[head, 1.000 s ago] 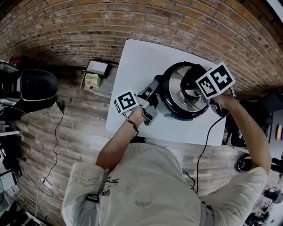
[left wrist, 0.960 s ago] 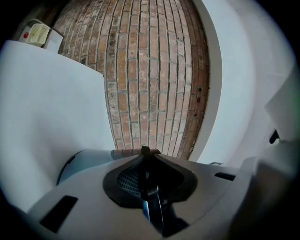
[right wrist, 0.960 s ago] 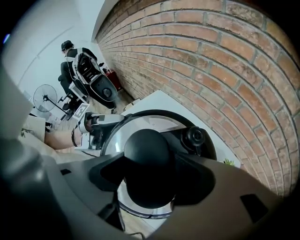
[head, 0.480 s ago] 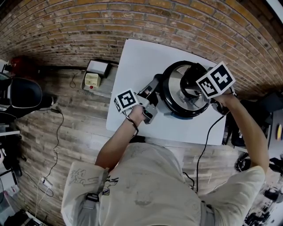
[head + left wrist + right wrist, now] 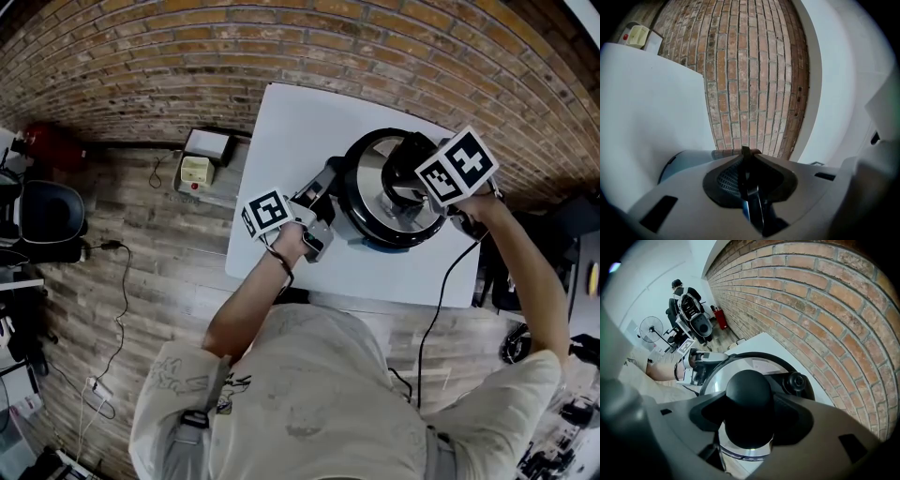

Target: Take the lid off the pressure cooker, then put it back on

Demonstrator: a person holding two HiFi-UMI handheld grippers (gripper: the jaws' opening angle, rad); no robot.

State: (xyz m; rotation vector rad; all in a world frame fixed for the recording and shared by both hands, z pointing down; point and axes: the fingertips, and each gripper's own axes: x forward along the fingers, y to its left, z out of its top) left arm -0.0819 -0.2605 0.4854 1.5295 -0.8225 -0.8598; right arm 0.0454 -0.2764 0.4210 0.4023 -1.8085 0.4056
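Now: both claws on the cooker

Left claw (image 5: 746, 153) is nipped narrow on the cooker's thin side handle (image 5: 750, 190). Right claw (image 5: 750, 411) clamps the black knob (image 5: 750, 397). The lid (image 5: 740, 364) is seated below it on the cooker (image 5: 370, 239). Brick wall (image 5: 825, 310) lies beyond.

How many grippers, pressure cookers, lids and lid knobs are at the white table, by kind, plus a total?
grippers: 2 (left gripper, right gripper)
pressure cooker: 1
lid: 1
knob: 1
total: 5
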